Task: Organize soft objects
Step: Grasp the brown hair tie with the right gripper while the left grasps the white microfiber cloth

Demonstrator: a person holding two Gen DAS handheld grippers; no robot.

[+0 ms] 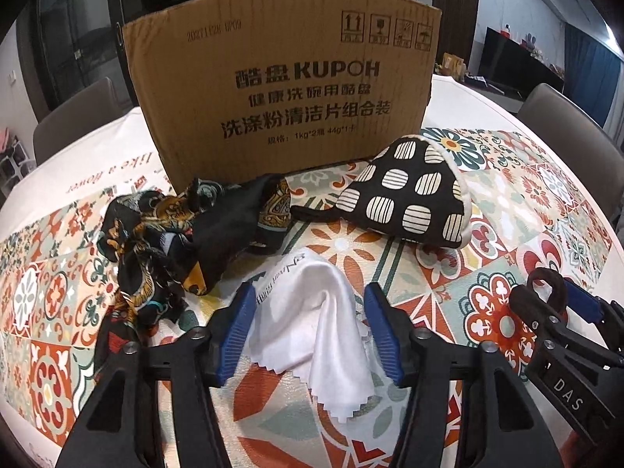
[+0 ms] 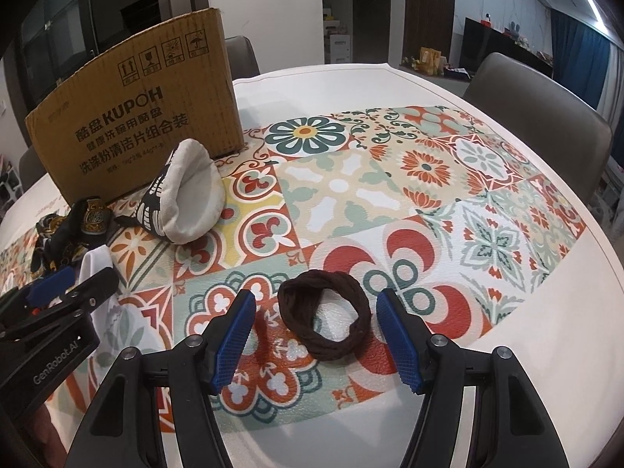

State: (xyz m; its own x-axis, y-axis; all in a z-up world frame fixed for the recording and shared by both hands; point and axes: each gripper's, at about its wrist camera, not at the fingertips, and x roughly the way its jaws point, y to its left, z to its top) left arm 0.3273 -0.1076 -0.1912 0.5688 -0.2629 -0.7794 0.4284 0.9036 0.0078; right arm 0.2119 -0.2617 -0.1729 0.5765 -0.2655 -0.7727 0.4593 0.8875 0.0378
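Observation:
A white cleaning cloth [image 1: 312, 312] lies bunched on the patterned table mat, between the open fingers of my left gripper [image 1: 310, 308]. A dark patterned silk scarf [image 1: 171, 234] lies crumpled to its left. A black pouch with striped white spots [image 1: 405, 195] rests behind it, against a cardboard box [image 1: 280, 93]. In the right wrist view a dark brown braided hair band [image 2: 325, 316] lies on the mat between the open fingers of my right gripper [image 2: 316, 312]. The pouch shows its white lining there [image 2: 191, 199]. The right gripper also shows in the left wrist view [image 1: 561, 300].
The open box [image 2: 128, 117] stands at the back left of the table. The patterned mat [image 2: 429, 195] covers the round white table [image 2: 565, 351]. Grey chairs [image 2: 538, 109] stand around it. The left gripper [image 2: 58, 288] sits close to the right gripper's left side.

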